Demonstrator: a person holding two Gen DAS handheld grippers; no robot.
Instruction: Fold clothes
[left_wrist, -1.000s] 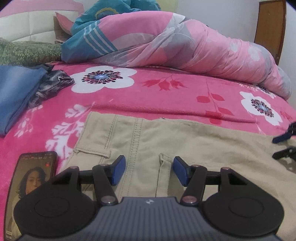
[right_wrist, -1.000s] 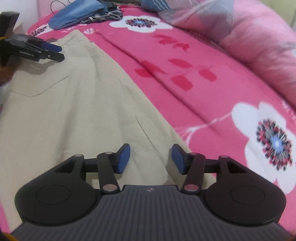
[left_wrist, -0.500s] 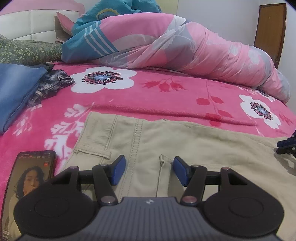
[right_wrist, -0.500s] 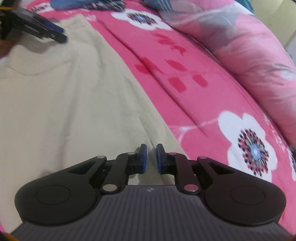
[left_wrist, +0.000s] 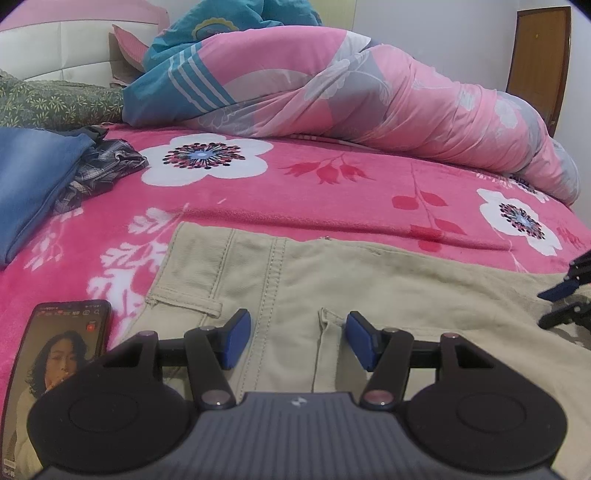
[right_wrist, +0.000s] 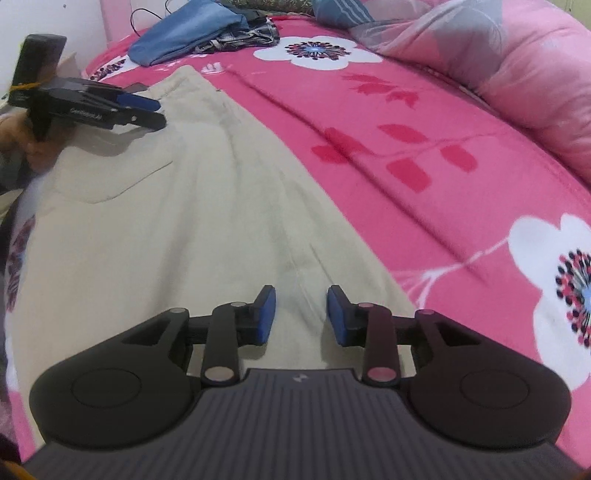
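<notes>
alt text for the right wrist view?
Right hand-held gripper, open, hovers over beige trousers spread flat on a pink floral bedspread. The left hand-held gripper sits over the far waistband end.

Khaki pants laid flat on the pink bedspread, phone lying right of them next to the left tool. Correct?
Not quite. The phone lies left of the khaki pants, not right, as the left wrist view shows. The rest holds: the pants lie flat on the pink bedspread, with the phone next to the left tool.

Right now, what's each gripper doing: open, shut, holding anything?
Left gripper: open, over the beige trousers, gripping nothing.
Right gripper: open, jaws just reopened, nothing pinched.
</notes>
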